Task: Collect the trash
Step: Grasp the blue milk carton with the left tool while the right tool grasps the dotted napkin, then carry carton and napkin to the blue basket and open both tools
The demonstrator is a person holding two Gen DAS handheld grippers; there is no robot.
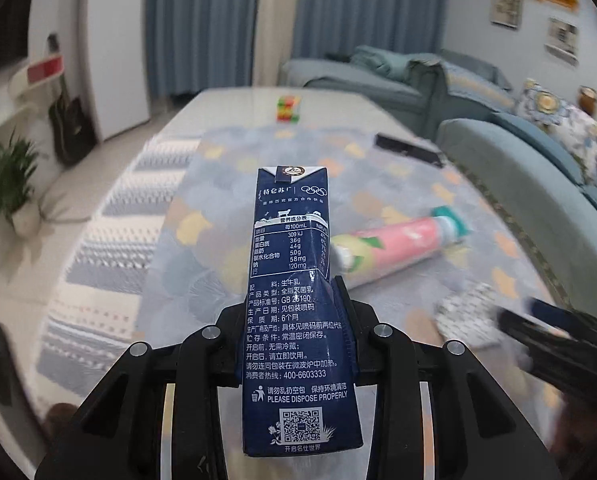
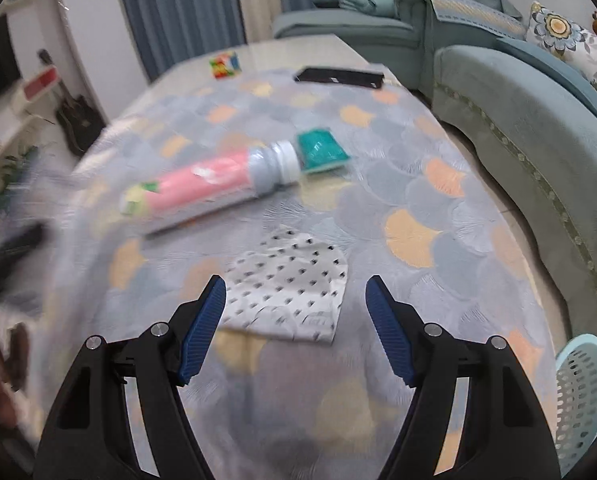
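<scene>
Patterned tablecloth (image 2: pixel 458 208) on table. Left gripper (image 1: pixel 298 312) clamped on navy milk carton (image 1: pixel 294 280), carton upright. Right gripper (image 2: pixel 296 308) jaws wide, empty; spotted wrapper (image 2: pixel 294 292) at 12 o'clock, between tips. Pink bottle (image 2: pixel 206 188) beyond, 11 o'clock.

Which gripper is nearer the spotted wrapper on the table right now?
Right. The right gripper hangs open just over the spotted wrapper, its near edge between the fingers. The left gripper, shut on the milk carton, is off to the wrapper's left.
</scene>
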